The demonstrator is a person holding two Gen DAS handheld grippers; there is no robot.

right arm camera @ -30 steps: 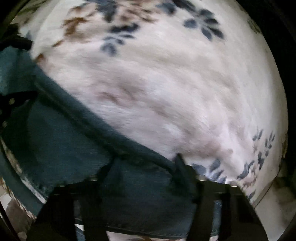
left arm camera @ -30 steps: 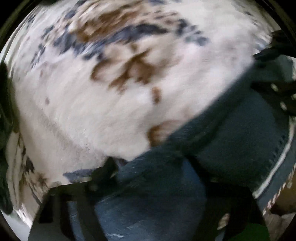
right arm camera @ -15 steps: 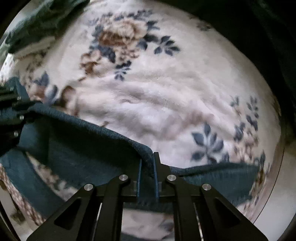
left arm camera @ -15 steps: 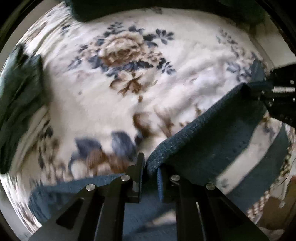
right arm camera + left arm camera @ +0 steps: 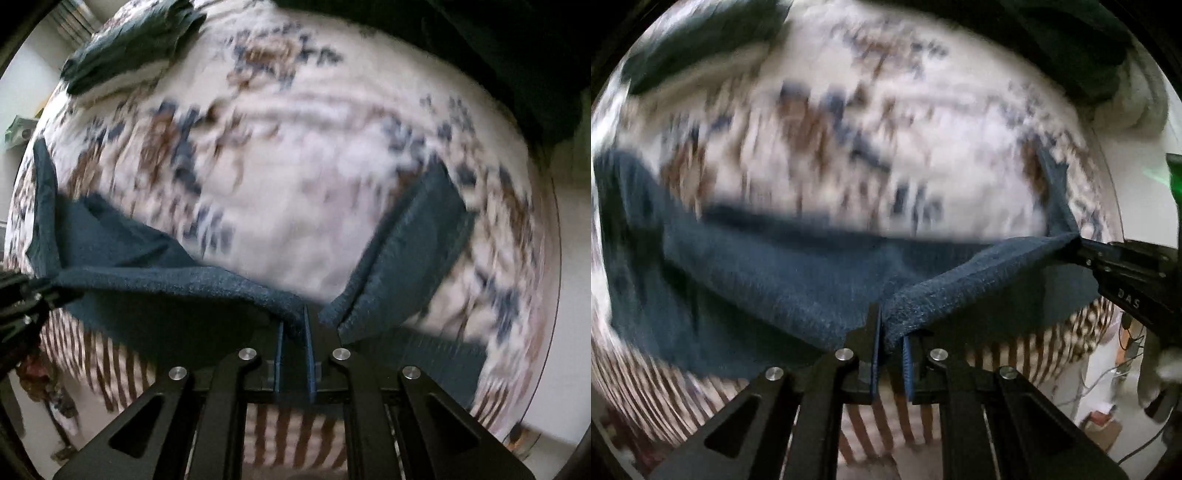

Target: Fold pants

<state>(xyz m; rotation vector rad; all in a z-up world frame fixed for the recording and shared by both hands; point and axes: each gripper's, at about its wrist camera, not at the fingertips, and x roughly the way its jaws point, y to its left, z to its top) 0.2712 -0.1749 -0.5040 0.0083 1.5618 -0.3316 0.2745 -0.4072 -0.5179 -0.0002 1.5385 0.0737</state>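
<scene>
The dark blue pants (image 5: 783, 273) hang stretched between my two grippers above a bed with a white floral blanket (image 5: 923, 133). My left gripper (image 5: 891, 332) is shut on one end of the pants' top edge. My right gripper (image 5: 294, 328) is shut on the other end; it also shows at the right of the left wrist view (image 5: 1082, 247). In the right wrist view the pants (image 5: 166, 288) run left to the left gripper (image 5: 33, 291), and one leg (image 5: 413, 240) trails to the right over the blanket. The views are blurred by motion.
Dark green folded clothes (image 5: 129, 48) lie at the far left of the bed. A dark bundle (image 5: 1071, 48) lies at the far right. The blanket's striped edge (image 5: 280, 435) hangs over the near side of the bed. Floor and cables (image 5: 1126, 354) show at the right.
Both grippers have lifted the pants' edge higher and drawn back from the bed. The pants now hang taut between them, with more of the bed and its near edge in view.
</scene>
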